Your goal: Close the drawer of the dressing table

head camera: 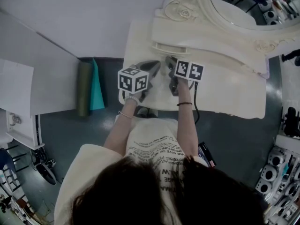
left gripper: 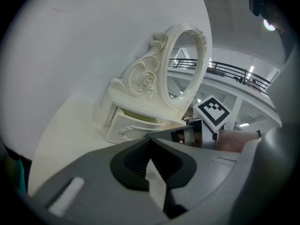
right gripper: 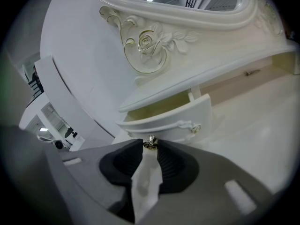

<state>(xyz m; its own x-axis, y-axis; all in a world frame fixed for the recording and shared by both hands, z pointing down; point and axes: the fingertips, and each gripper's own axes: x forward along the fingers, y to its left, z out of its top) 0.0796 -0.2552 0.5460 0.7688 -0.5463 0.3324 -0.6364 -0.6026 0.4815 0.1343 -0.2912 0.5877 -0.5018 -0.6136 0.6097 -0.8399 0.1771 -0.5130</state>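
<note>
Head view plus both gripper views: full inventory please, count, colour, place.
dressing table: 1, cream-white, against the white wall
mirror: 1, oval, carved cream frame, on the table's back
drawer: 1, cream, under the mirror's left side, pulled open
drawer knob: 1, metal, on the drawer front
roll: 1, olive green, on the floor left of the table
sheet: 1, teal, beside the roll
cabinet: 1, white, far left
shirt: 1, cream, printed, on the person
left hand-held gripper: 1, grey, jaws together, empty
right hand-held gripper: 1, grey, jaw tips on the drawer knob
</note>
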